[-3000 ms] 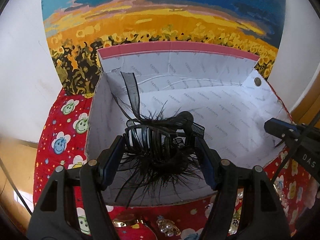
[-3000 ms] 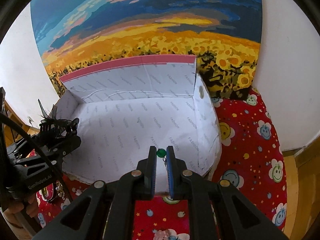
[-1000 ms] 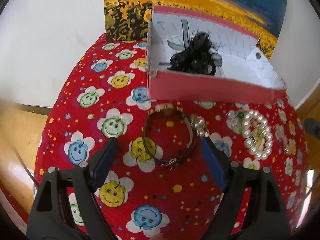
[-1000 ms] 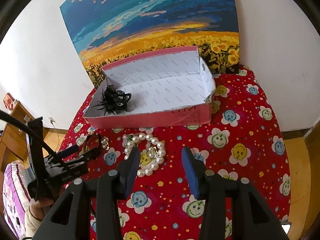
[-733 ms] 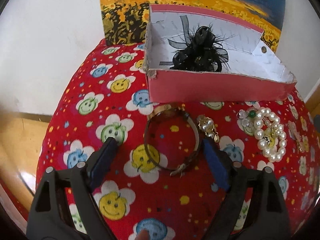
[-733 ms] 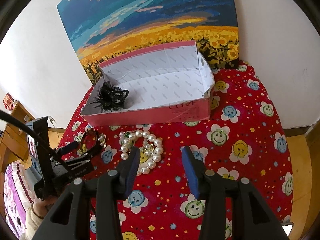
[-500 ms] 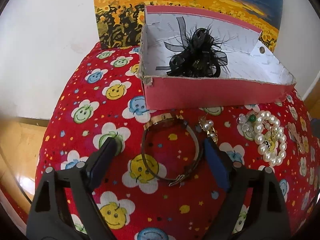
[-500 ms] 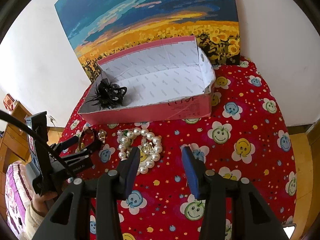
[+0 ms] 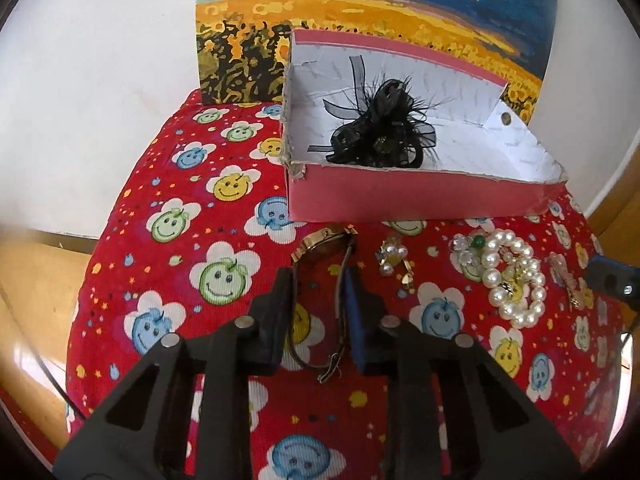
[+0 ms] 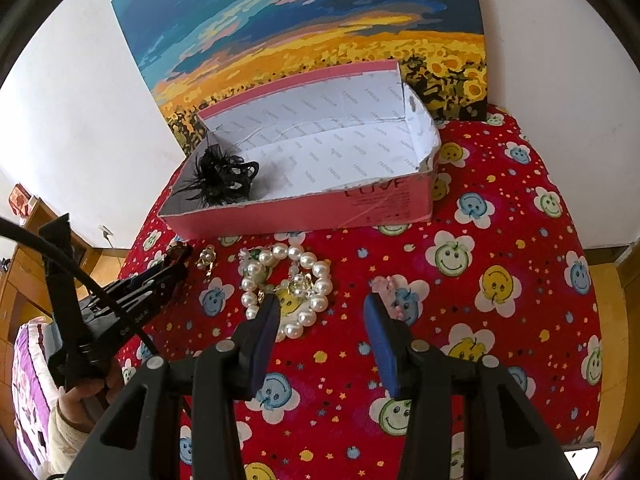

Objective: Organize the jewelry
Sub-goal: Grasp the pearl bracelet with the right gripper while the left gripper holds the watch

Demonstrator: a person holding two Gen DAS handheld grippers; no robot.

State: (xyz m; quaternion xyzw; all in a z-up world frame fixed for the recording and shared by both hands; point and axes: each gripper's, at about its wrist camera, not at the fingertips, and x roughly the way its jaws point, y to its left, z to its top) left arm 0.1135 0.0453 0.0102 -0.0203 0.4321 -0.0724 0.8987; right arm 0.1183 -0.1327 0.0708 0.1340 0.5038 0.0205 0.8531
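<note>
My left gripper (image 9: 318, 280) is shut on the strap of a gold-cased wristwatch (image 9: 324, 240) lying on the red smiley cloth (image 9: 224, 240), just in front of the pink box (image 9: 400, 196). A black feather hair clip (image 9: 380, 132) lies in the box's left end. A pearl necklace (image 9: 512, 276) and a small pearl earring (image 9: 394, 260) lie to the right of the watch. My right gripper (image 10: 322, 304) is open above the cloth; its left finger is over the pearl necklace (image 10: 288, 284). The left gripper (image 10: 160, 276) also shows in the right wrist view.
A small pink ornament (image 10: 390, 288) lies by my right gripper's right finger. A sunflower painting (image 10: 320, 48) leans on the white wall behind the box (image 10: 340, 204). The round table's cloth drops off at left and right edges, with wooden floor below.
My left gripper moved forward and down and closed on the watch strap, squeezing the loop narrow. My right gripper came lower and closer to the pearl necklace, still open.
</note>
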